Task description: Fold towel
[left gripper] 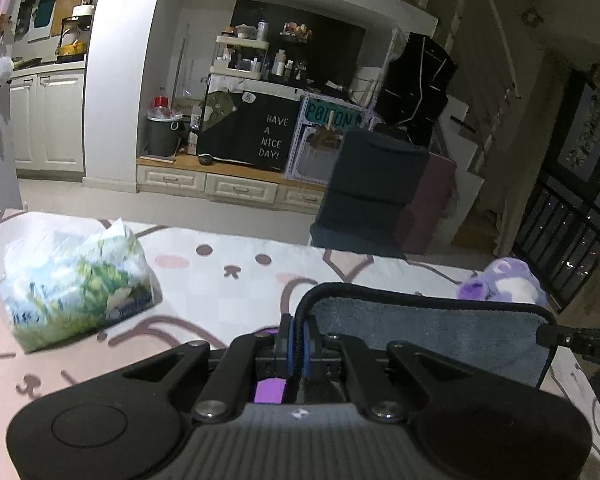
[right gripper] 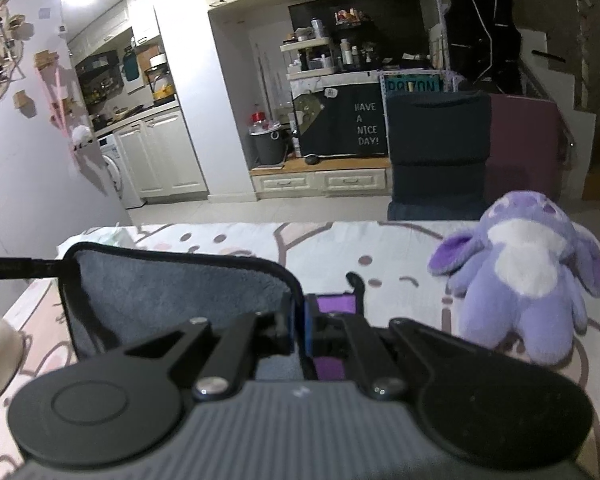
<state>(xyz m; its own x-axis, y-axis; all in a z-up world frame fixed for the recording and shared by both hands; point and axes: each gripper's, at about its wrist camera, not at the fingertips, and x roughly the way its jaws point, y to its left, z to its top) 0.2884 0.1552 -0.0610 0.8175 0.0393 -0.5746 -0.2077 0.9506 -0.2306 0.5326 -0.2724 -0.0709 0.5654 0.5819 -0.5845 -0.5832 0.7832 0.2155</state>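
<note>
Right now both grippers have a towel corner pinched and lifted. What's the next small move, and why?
Probably carry both corners forward together and lower them. The left gripper and right gripper each clamp the grey towel, held up between them over the bed; moving evenly keeps the edge straight.

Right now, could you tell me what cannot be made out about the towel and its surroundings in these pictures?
- Gray towel: lower part hidden behind both gripper bodies, both wrist views.
- Tissue pack: print motion-blurred, left wrist view.
- Left gripper: cut off by the frame edge, right wrist view.
- Plush toy: mostly behind the towel, left wrist view.
</note>
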